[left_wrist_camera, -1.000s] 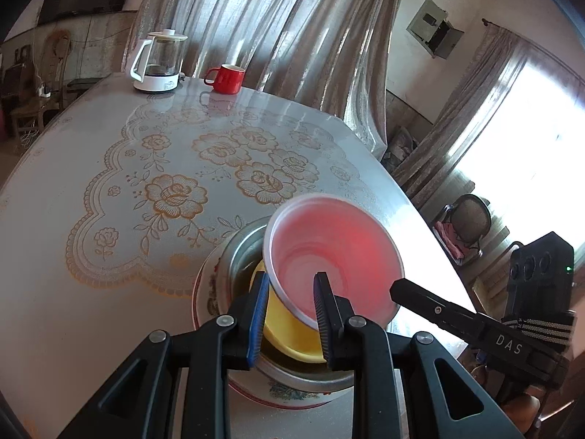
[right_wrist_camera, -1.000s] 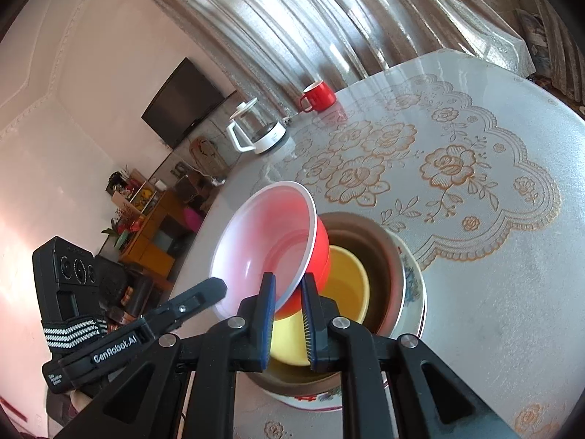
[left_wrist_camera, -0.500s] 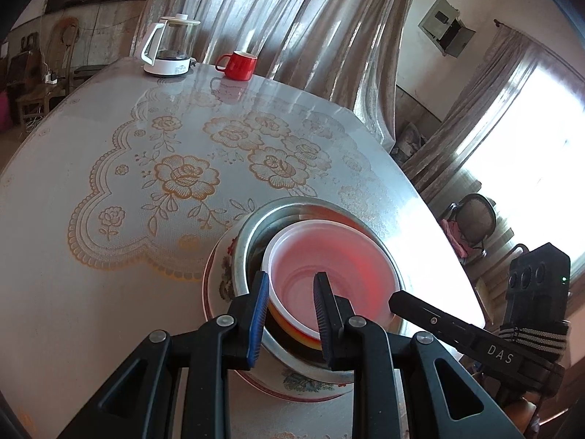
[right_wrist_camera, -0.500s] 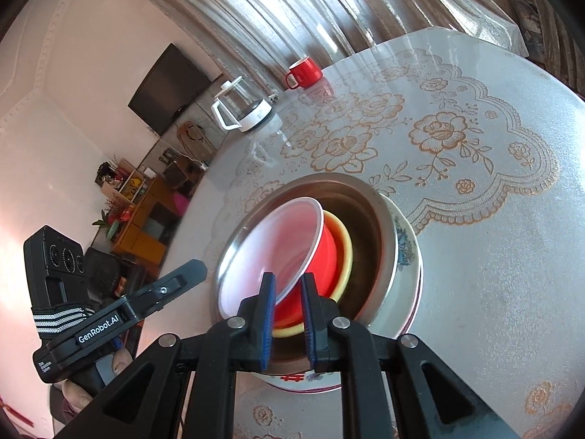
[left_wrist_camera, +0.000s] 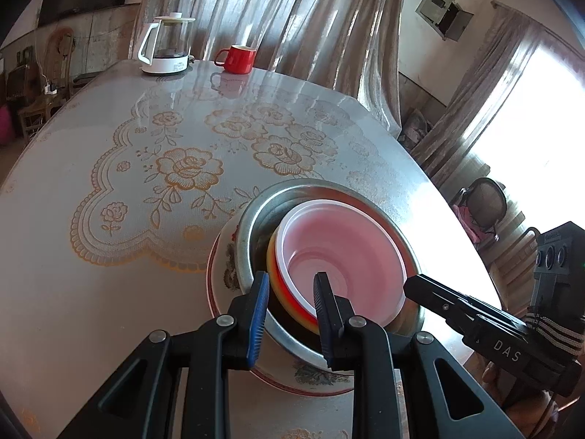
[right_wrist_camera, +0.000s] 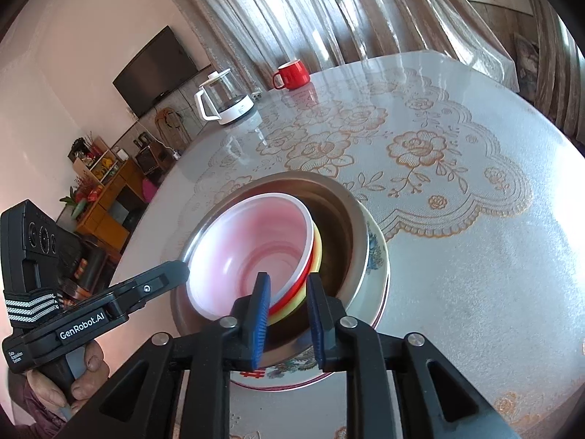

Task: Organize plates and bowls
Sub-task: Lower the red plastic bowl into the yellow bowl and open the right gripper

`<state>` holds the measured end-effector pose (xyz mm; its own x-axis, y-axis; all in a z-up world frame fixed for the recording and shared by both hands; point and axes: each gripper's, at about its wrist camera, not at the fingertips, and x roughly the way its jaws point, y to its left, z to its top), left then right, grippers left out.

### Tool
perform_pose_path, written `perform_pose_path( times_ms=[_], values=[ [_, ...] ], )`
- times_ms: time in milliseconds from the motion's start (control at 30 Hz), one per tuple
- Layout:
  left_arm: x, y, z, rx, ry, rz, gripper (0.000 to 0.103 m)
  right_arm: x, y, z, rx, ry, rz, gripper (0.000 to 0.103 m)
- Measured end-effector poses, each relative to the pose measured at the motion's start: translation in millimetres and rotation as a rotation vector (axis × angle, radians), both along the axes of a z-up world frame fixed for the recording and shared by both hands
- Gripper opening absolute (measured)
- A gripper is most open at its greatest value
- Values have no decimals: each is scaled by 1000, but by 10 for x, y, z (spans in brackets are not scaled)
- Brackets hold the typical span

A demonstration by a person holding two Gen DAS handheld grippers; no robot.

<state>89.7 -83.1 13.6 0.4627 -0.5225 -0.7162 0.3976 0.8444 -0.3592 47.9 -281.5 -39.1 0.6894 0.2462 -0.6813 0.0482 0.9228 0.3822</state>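
A red bowl with a white inside [left_wrist_camera: 343,256] [right_wrist_camera: 256,241] sits nested in a yellow bowl [left_wrist_camera: 272,267] [right_wrist_camera: 319,252]. Both are inside a steel bowl [left_wrist_camera: 329,186] [right_wrist_camera: 340,226] that stands on a floral plate [left_wrist_camera: 223,267] [right_wrist_camera: 380,256]. My left gripper [left_wrist_camera: 290,292] is shut on the red bowl's near rim, one finger inside and one outside. My right gripper [right_wrist_camera: 289,292] straddles the opposite rim. Its jaws are opening, and the pads stand off the red and yellow rims between them.
A glass kettle [left_wrist_camera: 166,45] and a red mug [left_wrist_camera: 237,59] stand at the far edge of the round table with its lace cloth [left_wrist_camera: 182,168]. A chair [left_wrist_camera: 482,205] sits beyond the right edge. A hand [right_wrist_camera: 87,366] holds the left gripper's handle.
The red bowl came down from a tilted hold above the stack and now rests in the yellow bowl. The right gripper's jaws have widened off its rim.
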Motion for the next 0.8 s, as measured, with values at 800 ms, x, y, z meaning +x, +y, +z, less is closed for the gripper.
perform_pose_path(
  times_ms=[800],
  values=[
    [-25,2,-13,3,-31,-23,27,442,428,-67,-548,13,71,24]
  ],
)
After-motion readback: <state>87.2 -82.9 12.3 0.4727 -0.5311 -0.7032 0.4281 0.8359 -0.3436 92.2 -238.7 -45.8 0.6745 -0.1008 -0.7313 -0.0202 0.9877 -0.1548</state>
